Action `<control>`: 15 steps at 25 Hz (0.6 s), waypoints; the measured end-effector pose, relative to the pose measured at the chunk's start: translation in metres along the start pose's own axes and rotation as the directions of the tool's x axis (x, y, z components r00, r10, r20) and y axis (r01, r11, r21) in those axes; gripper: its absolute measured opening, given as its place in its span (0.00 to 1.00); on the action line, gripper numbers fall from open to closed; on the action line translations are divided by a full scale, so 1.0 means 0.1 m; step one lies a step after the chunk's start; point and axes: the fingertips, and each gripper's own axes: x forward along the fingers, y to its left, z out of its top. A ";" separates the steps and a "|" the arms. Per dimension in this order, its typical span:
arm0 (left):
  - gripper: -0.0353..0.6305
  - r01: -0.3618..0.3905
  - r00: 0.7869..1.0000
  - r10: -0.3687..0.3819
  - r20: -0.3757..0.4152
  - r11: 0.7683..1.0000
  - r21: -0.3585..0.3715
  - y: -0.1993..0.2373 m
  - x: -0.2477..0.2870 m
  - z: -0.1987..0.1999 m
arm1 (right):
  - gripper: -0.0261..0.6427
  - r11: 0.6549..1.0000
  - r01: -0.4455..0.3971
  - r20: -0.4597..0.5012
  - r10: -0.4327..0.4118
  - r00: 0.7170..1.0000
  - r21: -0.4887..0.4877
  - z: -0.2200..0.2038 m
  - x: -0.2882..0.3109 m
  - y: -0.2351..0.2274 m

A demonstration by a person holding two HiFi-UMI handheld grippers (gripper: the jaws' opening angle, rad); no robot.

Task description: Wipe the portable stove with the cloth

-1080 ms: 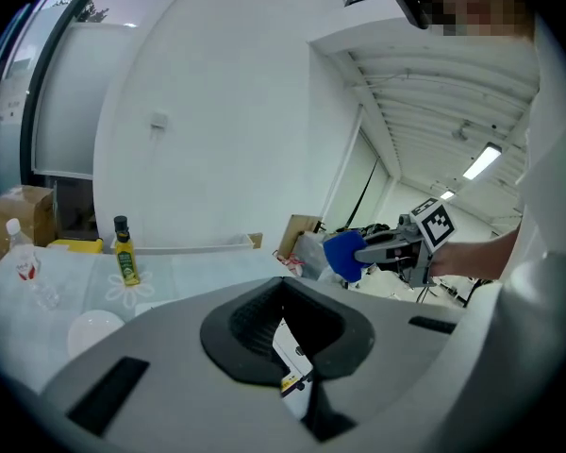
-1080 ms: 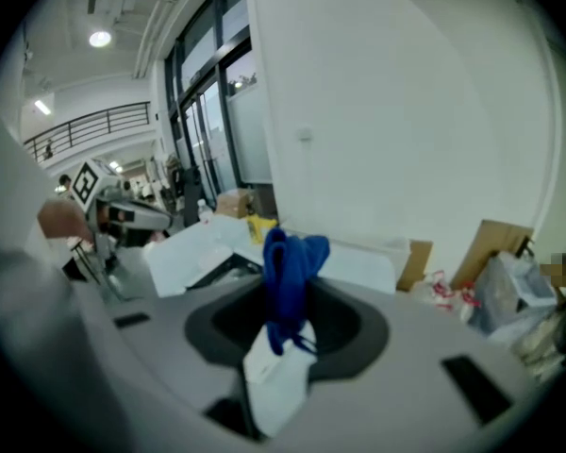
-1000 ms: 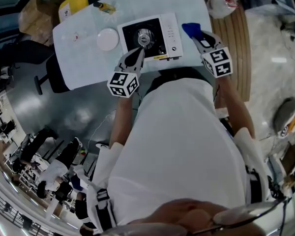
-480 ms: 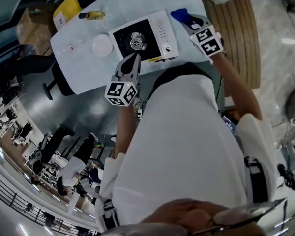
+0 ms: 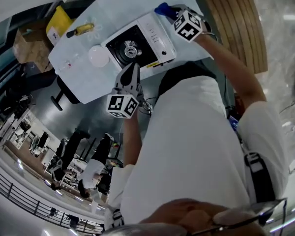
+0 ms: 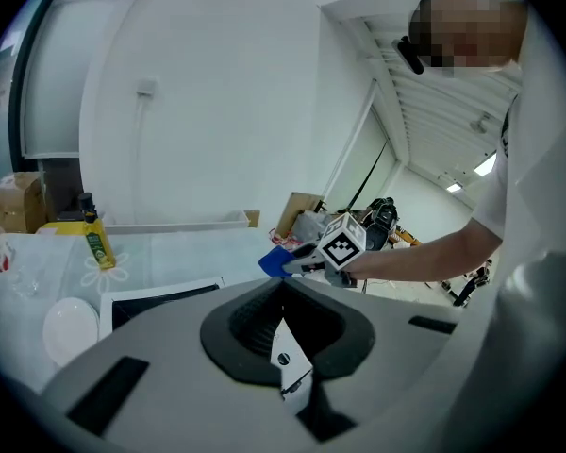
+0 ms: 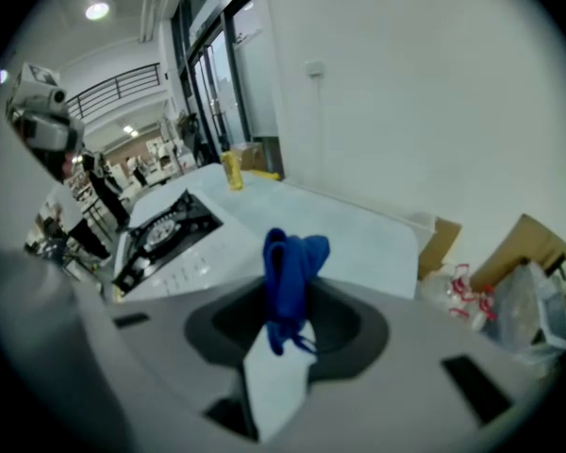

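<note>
A person in a white shirt (image 5: 187, 146) stands over a pale table (image 5: 86, 80), a handheld gripper in each hand. The right gripper (image 5: 171, 12), arm stretched forward, has its jaws clamped on a bunched blue cloth (image 5: 162, 8). Seen from the right gripper view, the cloth (image 7: 291, 260) stands up out of the right gripper (image 7: 285, 300), pinched at the middle with loose threads hanging below. The portable stove (image 5: 160, 36), white with a black burner top, lies just to the left of that gripper and below its tips. From overhead the cloth sits at the stove's far right corner; whether it touches the casing cannot be told.

The left gripper (image 5: 132, 69) hangs at the stove's near edge, jaws pressed together on nothing and pointing at the burner. In its own view the left gripper (image 6: 285, 295) looks across the stove (image 6: 160, 295) to the right gripper (image 6: 292, 266) and the cloth (image 6: 272, 264) ahead and slightly right.

Left of the left gripper, beside the stove, rests a round white dish (image 5: 99, 56). Farther ahead on that side a yellow bottle (image 5: 80, 30) lies near the table's far edge, with a yellow box (image 5: 56, 23) and a cardboard box (image 5: 23, 42) beyond it.
</note>
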 end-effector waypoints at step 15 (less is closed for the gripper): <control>0.10 -0.029 0.999 0.028 -0.031 0.999 -0.037 0.03 0.06 -0.25 | 0.23 0.991 -0.072 -0.093 0.061 0.994 -0.111 -0.24 0.54 0.31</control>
